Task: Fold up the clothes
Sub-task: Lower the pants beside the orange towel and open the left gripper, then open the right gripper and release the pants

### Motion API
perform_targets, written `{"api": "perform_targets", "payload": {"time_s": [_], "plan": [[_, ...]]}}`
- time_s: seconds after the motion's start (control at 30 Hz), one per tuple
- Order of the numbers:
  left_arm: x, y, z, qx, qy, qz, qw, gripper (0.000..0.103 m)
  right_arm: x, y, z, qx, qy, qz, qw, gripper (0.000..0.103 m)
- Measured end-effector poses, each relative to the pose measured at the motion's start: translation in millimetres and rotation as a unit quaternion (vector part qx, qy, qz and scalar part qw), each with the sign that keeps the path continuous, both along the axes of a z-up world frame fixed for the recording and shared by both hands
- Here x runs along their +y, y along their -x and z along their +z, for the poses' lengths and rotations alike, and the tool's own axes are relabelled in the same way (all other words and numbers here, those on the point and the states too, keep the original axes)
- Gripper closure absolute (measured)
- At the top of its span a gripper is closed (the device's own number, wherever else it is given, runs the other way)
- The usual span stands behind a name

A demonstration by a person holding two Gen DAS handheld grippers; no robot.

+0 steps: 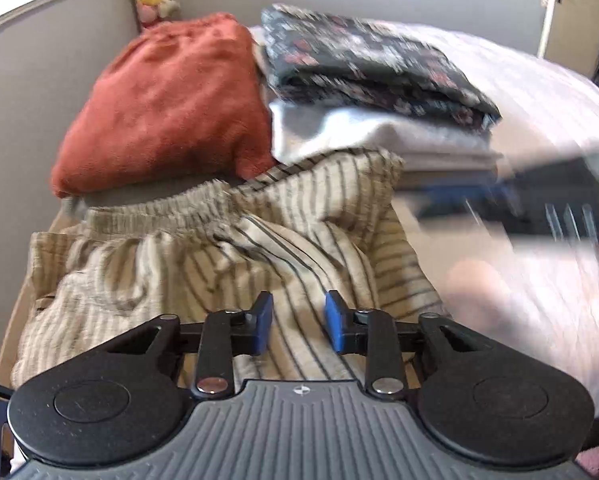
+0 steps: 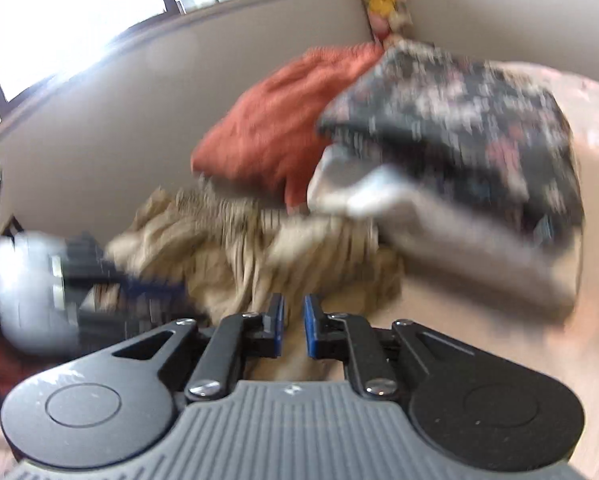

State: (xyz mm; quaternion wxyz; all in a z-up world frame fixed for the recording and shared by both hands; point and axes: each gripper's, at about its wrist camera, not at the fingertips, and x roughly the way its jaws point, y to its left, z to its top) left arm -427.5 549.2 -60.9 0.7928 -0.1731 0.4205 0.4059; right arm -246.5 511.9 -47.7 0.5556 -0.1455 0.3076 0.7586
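On the bed point(image 1: 539, 92), near its left edge by the wall, lie the striped trousers point(image 1: 227, 256), beige with dark lines, rumpled, elastic waistband toward the pillow point(image 1: 167, 104). Pillow is rust-coloured and leans at the head of the bed, just behind the trousers.

Beside the pillow, to its right, stands a stack point(image 1: 379, 120) of folded clothes: a dark floral piece point(image 1: 363, 68) on top, pale grey and white pieces beneath. The trousers' upper edge touches the foot of the stack.

Left tongs point(image 1: 298, 322): held over the trousers, blue pads apart at a moderate gap, nothing between them. Whether the pads touch the cloth cannot be told.

Right tongs point(image 2: 293, 326): pads at a narrow gap, nothing gripped, positioned at the right-hand edge of the trousers point(image 2: 235, 256), below the stack point(image 2: 459, 152). The right-wrist view is heavily blurred.

Each tool appears in the other's view as a dark smear: right tongs at the right margin of the left view, left tongs point(image 2: 139, 284) at the left margin of the right view.
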Motion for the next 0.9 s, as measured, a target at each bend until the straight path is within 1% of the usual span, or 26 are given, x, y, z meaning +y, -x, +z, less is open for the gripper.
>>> {"api": "perform_targets", "payload": {"time_s": [0.07, 0.13, 0.17, 0.23, 0.27, 0.4, 0.53, 0.6, 0.63, 0.73, 0.8, 0.9], "plan": [[4, -3, -8, 0.013, 0.018, -0.007, 0.9997, 0.087, 18, 6, 3, -0.011, -0.025, 0.011, 1.0, 0.089], [7, -4, -17, 0.023, 0.032, -0.01, 0.9992, 0.089, 37, 13, -3, -0.016, -0.029, 0.026, 0.999, 0.089], [9, -4, -20, 0.026, 0.037, -0.012, 0.9989, 0.09, 45, 15, -10, -0.019, -0.022, 0.029, 0.999, 0.093], [12, -3, -27, 0.03, 0.047, -0.015, 0.9983, 0.09, 58, 14, -25, -0.029, -0.005, 0.025, 0.999, 0.095], [13, -3, -30, 0.033, 0.05, -0.016, 0.9981, 0.091, 64, 11, -33, -0.034, 0.003, 0.019, 0.999, 0.099], [16, -5, -42, 0.04, 0.062, -0.022, 0.9971, 0.092, 80, -9, -62, -0.036, 0.035, -0.013, 0.999, 0.103], [20, -6, -48, 0.039, 0.073, -0.023, 0.9963, 0.092, 87, -19, -79, -0.038, 0.052, -0.01, 0.998, 0.103], [22, -6, -48, 0.039, 0.077, -0.017, 0.9961, 0.093, 89, -19, -81, -0.045, 0.052, -0.012, 0.998, 0.103], [22, -7, -48, 0.038, 0.078, -0.013, 0.9961, 0.093, 91, -20, -81, -0.041, 0.056, -0.016, 0.997, 0.103], [14, -4, -43, 0.032, 0.064, -0.006, 0.9974, 0.093, 88, -18, -72, -0.039, 0.058, -0.027, 0.997, 0.103], [6, 6, -29, 0.01, 0.049, -0.002, 0.9988, 0.093, 83, -17, -62, -0.043, 0.052, -0.031, 0.997, 0.102], [-7, 28, -3, -0.025, 0.022, 0.008, 0.9994, 0.093, 63, -15, -40, -0.049, 0.029, -0.028, 0.998, 0.097]]}}
